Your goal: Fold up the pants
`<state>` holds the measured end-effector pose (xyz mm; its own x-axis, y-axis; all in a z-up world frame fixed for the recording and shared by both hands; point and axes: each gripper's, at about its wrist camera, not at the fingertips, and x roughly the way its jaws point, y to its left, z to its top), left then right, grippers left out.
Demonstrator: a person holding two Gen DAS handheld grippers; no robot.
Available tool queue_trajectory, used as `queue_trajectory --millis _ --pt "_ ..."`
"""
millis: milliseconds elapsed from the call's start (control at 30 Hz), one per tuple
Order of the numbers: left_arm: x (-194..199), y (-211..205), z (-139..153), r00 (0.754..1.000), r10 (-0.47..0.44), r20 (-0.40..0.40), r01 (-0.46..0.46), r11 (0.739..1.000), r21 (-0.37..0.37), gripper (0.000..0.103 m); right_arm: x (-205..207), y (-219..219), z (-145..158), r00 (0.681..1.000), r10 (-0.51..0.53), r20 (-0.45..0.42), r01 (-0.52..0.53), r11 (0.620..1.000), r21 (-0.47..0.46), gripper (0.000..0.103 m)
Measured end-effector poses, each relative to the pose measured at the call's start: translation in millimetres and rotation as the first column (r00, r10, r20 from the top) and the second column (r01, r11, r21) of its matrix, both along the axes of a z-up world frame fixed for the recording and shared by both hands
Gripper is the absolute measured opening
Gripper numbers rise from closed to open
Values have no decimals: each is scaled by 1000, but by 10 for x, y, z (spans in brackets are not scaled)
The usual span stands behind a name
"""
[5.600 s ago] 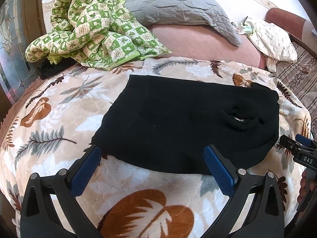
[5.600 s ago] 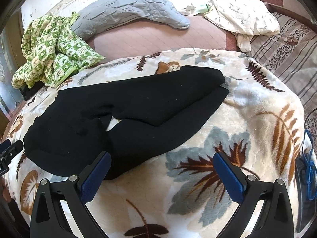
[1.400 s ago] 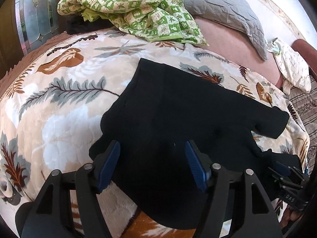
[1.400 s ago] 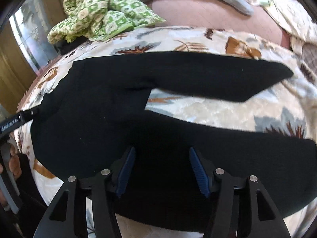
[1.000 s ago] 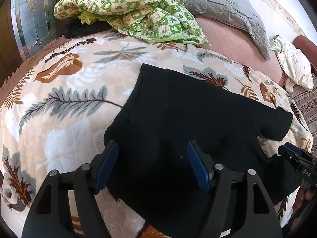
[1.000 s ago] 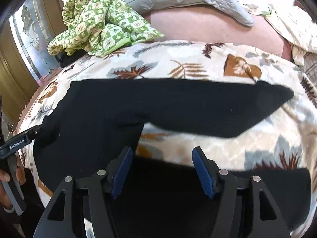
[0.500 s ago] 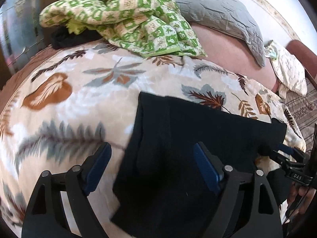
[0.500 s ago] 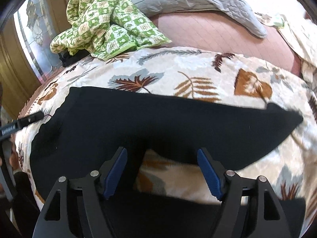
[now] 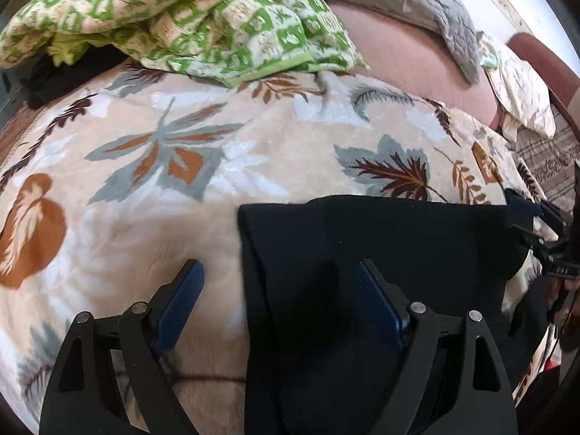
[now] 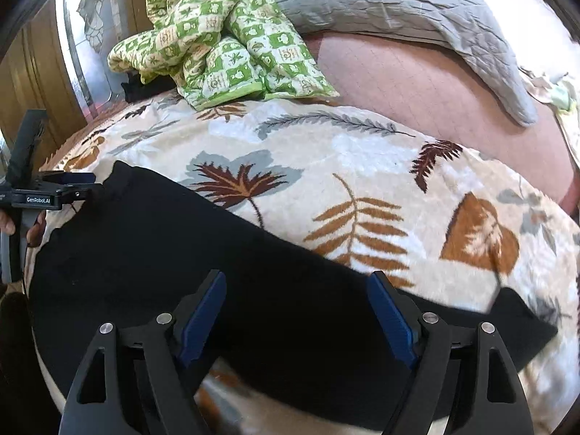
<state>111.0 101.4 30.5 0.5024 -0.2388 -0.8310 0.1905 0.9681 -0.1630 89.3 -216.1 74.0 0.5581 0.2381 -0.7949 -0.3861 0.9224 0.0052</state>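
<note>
The black pants [image 9: 380, 246] lie spread on the leaf-print blanket [image 9: 181, 166]. In the left wrist view my left gripper [image 9: 279, 290] is open, its blue fingers straddling the pants' left edge at the waist end. In the right wrist view the pants [image 10: 181, 239] stretch from lower left to the leg end at lower right. My right gripper [image 10: 295, 308] is open over the leg, empty. The left gripper also shows at the left edge of the right wrist view [image 10: 69, 186], and the right gripper at the right edge of the left wrist view [image 9: 543, 232].
A green checked quilt [image 10: 224, 47] and a grey pillow [image 10: 398, 3] lie at the back of the bed. A pink sheet [image 10: 435, 83] lies beyond the blanket. A cream cloth [image 9: 522, 90] sits at far right. Wooden panelling [image 10: 32, 83] stands at left.
Both grippers have opened wider and moved forward over the bed. The pants now sit lower in both views and the front leg lies along the back one.
</note>
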Motion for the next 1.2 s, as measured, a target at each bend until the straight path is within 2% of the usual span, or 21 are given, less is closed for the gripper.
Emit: queue_trajectory --millis 333,367,433,533,700,733,767,833,867,967,1067,1200 --pt "275 -266 -75 991 -133 -20 134 991 8 83 316 27 -221 992 122 -42 -123 992 -32 83" --pt "281 -292 -83 988 -150 -22 150 989 7 79 348 40 -253 989 137 -52 -139 989 -43 83" --pt "291 -324 -105 985 -169 -26 169 985 26 48 396 62 -308 986 156 -67 -160 985 -66 83" --pt "305 -303 -92 983 -184 -21 184 983 7 19 491 69 -405 978 176 -112 -183 981 -64 83" --pt "239 -302 5 979 -205 19 205 979 19 12 595 28 -486 968 186 -167 -190 982 -8 81" --pt "217 -318 26 977 -211 30 210 977 22 12 582 30 -467 967 191 -167 -192 981 10 67" --pt "203 -327 41 976 -214 37 213 977 25 11 569 51 -450 965 201 -169 -199 980 28 37" --pt "187 -336 71 977 -207 48 206 978 23 10 504 125 -403 963 217 -162 -216 976 23 9" --pt "179 -329 84 978 -202 51 202 979 16 10 437 188 -375 964 221 -146 -226 974 -14 6" --pt "86 -291 178 977 -197 82 198 980 -6 9 251 258 -242 969 227 -96 -234 970 -64 4" --pt "-71 -231 316 973 -198 117 202 979 -27 9 2 195 51 979 204 -6 -204 977 -58 4" --pt "-385 -153 547 955 -231 185 244 968 -55 9 -482 135 422 977 193 92 -188 981 -55 4"
